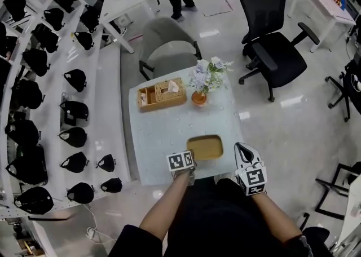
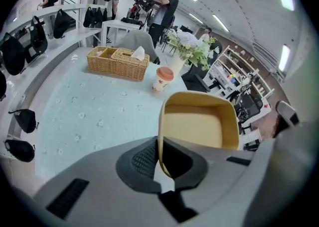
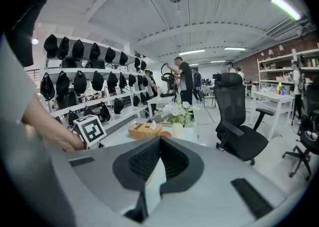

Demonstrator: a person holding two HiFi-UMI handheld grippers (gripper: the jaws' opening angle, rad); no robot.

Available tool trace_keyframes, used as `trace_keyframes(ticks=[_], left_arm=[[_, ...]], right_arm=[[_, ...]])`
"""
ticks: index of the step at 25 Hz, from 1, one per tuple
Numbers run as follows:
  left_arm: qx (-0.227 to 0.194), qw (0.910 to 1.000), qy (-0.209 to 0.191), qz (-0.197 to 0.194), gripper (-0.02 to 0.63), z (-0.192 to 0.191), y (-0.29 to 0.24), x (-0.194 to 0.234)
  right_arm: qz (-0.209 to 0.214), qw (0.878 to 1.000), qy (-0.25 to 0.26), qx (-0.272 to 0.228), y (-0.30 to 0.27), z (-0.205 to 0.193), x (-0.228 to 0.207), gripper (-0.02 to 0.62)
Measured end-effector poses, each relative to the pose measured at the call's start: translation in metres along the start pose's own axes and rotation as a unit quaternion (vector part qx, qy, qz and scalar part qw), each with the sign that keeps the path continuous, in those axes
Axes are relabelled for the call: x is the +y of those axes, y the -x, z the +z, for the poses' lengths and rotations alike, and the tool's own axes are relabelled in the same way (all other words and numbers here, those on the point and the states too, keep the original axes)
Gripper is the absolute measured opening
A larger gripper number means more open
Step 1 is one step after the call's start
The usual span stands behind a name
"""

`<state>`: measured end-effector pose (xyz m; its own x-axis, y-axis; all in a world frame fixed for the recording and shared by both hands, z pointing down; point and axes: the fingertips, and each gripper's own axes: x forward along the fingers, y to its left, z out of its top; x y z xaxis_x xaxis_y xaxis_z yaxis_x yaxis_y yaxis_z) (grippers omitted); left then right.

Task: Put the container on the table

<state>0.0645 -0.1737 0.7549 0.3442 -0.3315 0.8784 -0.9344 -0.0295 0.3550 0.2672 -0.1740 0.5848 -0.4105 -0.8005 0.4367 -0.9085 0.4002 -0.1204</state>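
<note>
The container (image 1: pixel 205 147) is a shallow tan tray with rounded corners, over the near edge of the pale blue table (image 1: pixel 161 132). My left gripper (image 1: pixel 189 167) is shut on its left rim. In the left gripper view the container (image 2: pixel 199 121) stands out beyond the jaws, with its thin wall pinched between the pads (image 2: pixel 144 159). I cannot tell whether its base rests on the tabletop. My right gripper (image 1: pixel 242 149) hovers just right of the table's near corner, apart from the container. In the right gripper view its jaws (image 3: pixel 158 144) are shut with nothing between them.
A wicker basket (image 1: pixel 161 93) with tissues stands at the table's far side, with an orange cup (image 1: pixel 198 98) and a vase of flowers (image 1: pixel 207 74) beside it. A grey chair (image 1: pixel 166 47) and a black office chair (image 1: pixel 273 41) stand beyond. White shelves of black bags (image 1: pixel 67 109) run along the left.
</note>
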Motion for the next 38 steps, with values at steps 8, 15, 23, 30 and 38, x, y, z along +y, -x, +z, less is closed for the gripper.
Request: trace_keyframes(ticks=[8, 15, 23, 30, 38], left_arm=[[0.009, 0.9999, 0.004, -0.014, 0.011, 0.051, -0.051, 0.003], [0.015, 0.9991, 0.037, -0.013, 0.011, 0.081, -0.099, 0.01], [0.037, 0.997, 0.067, -0.004, 0.011, 0.094, -0.146, 0.029], [0.046, 0.9953, 0.085, 0.001, 0.011, 0.105, -0.174, 0.041], [0.061, 0.9945, 0.085, 0.0, 0.012, 0.111, -0.194, 0.044]], right_arm=[[-0.023, 0.997, -0.07, 0.03, -0.048, 0.004, -0.02, -0.002], [-0.024, 0.997, -0.05, 0.049, -0.107, 0.015, -0.036, -0.002], [-0.023, 0.994, -0.082, 0.071, -0.138, 0.01, -0.038, -0.002], [-0.015, 0.992, -0.077, 0.096, -0.152, -0.005, -0.037, -0.002], [-0.014, 0.992, -0.063, 0.104, -0.162, -0.006, -0.037, -0.002]])
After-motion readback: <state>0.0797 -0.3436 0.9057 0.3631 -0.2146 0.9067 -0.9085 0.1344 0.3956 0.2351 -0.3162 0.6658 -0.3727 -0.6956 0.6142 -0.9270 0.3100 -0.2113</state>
